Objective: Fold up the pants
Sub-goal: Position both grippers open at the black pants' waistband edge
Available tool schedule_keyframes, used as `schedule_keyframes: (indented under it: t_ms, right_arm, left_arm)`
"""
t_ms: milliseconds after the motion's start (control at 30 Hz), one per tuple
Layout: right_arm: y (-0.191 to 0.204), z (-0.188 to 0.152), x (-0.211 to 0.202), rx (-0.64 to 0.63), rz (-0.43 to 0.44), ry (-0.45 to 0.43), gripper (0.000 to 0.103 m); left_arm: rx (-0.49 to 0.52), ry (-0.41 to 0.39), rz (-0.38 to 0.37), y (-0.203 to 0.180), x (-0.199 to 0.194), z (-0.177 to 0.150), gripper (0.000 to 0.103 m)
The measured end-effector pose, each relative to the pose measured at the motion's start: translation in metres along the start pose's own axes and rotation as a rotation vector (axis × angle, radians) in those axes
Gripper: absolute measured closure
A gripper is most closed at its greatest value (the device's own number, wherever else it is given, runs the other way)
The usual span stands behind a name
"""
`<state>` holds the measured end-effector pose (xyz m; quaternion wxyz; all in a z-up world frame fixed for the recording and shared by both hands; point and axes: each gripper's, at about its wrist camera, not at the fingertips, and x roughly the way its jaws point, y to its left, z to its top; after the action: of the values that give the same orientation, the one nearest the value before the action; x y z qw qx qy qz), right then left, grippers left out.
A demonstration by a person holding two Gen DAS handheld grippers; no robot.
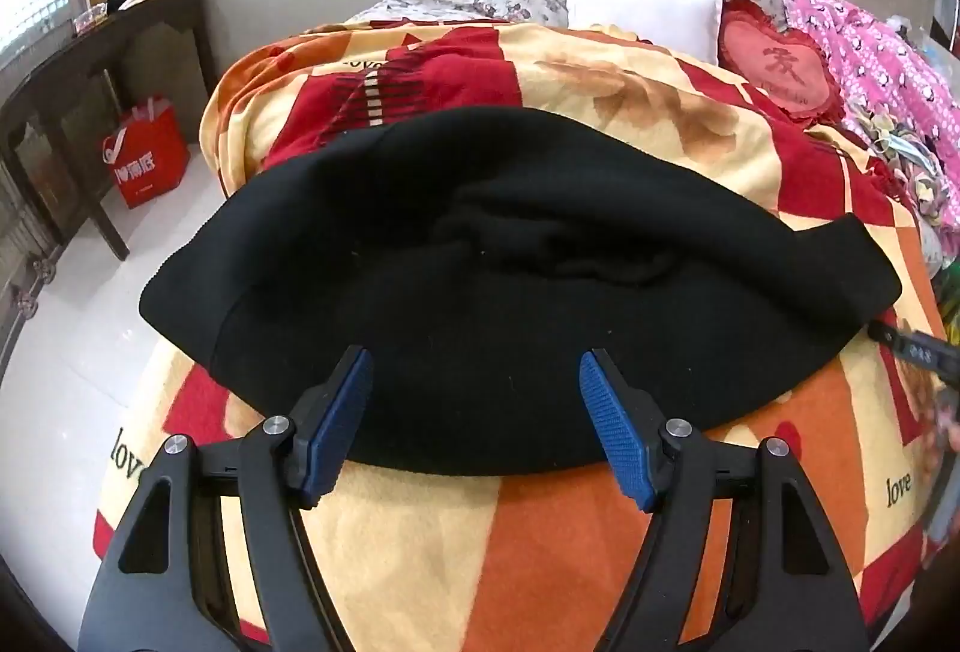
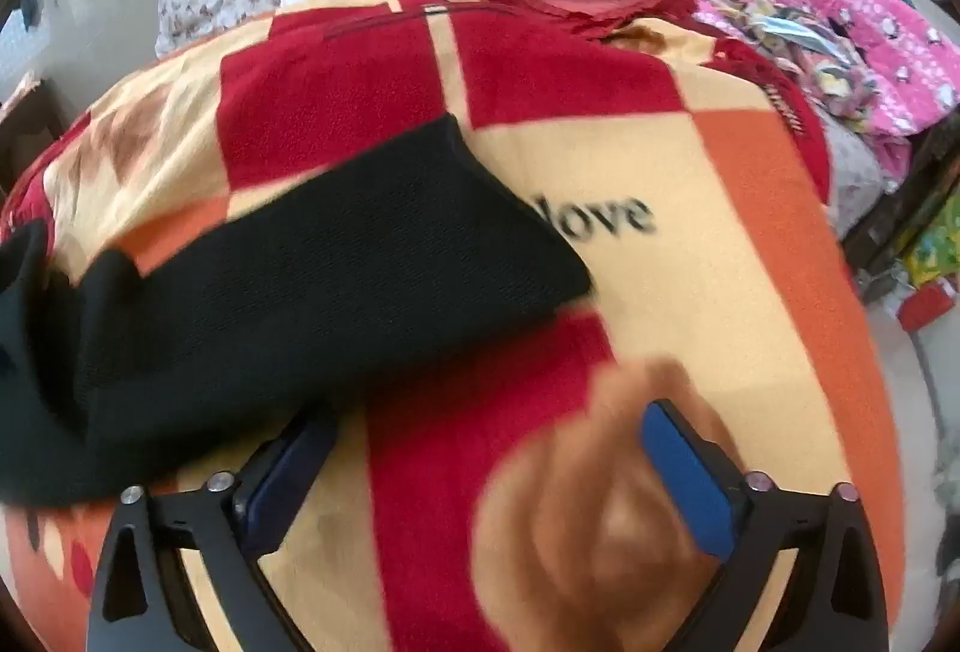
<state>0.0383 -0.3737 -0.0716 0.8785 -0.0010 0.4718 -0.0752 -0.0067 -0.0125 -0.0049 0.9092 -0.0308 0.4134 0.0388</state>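
left gripper (image 1: 474,382): jaws spread wide, nothing between the blue pads, tips over the near edge of the black pants (image 1: 510,280)
right gripper (image 2: 480,448): spread just as wide and empty, over bare blanket (image 2: 720,292), view blurred
pants: folded bundle on the blanket, long axis running left to right across the bed
nearer hand: likely the left, squarely facing the bundle's middle; the right sits beside its end (image 2: 510,232), cloth lying up and to its left

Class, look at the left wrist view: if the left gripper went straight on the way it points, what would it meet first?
Probably the black pants: the open left gripper points straight at their near part, though depth is unclear.
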Motion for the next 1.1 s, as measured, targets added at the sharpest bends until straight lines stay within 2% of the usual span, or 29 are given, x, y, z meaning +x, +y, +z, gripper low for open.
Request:
schedule_keyframes:
  t_ms: [100, 167, 400, 467, 633, 833, 1100]
  right_arm:
    - [0.001, -0.022, -0.024, -0.042, -0.016, -0.027, 0.012]
    - [0.002, -0.035, -0.040, -0.052, 0.009, -0.056, 0.012]
    - [0.036, -0.045, -0.073, -0.043, 0.223, -0.133, 0.012]
    - [0.046, -0.044, -0.076, -0.053, 0.261, -0.141, 0.012]
    - [0.082, -0.046, -0.080, -0.094, 0.307, -0.147, 0.012]
    - [0.104, -0.045, -0.083, -0.110, 0.377, -0.139, 0.013]
    - [0.127, -0.042, -0.086, -0.153, 0.397, -0.137, 0.013]
  left_arm:
    - [0.006, -0.010, 0.001, -0.002, -0.002, -0.001, 0.031]
    - [0.007, -0.015, 0.002, -0.005, -0.001, -0.001, 0.031]
    - [-0.002, -0.016, -0.022, -0.007, -0.003, -0.001, 0.031]
    - [0.001, -0.022, -0.020, -0.008, -0.006, -0.001, 0.031]
    - [-0.002, -0.030, -0.018, -0.008, -0.009, -0.001, 0.031]
    - [0.005, -0.028, -0.018, -0.009, -0.010, -0.003, 0.031]
    - [0.003, -0.018, -0.020, -0.010, -0.007, -0.004, 0.031]
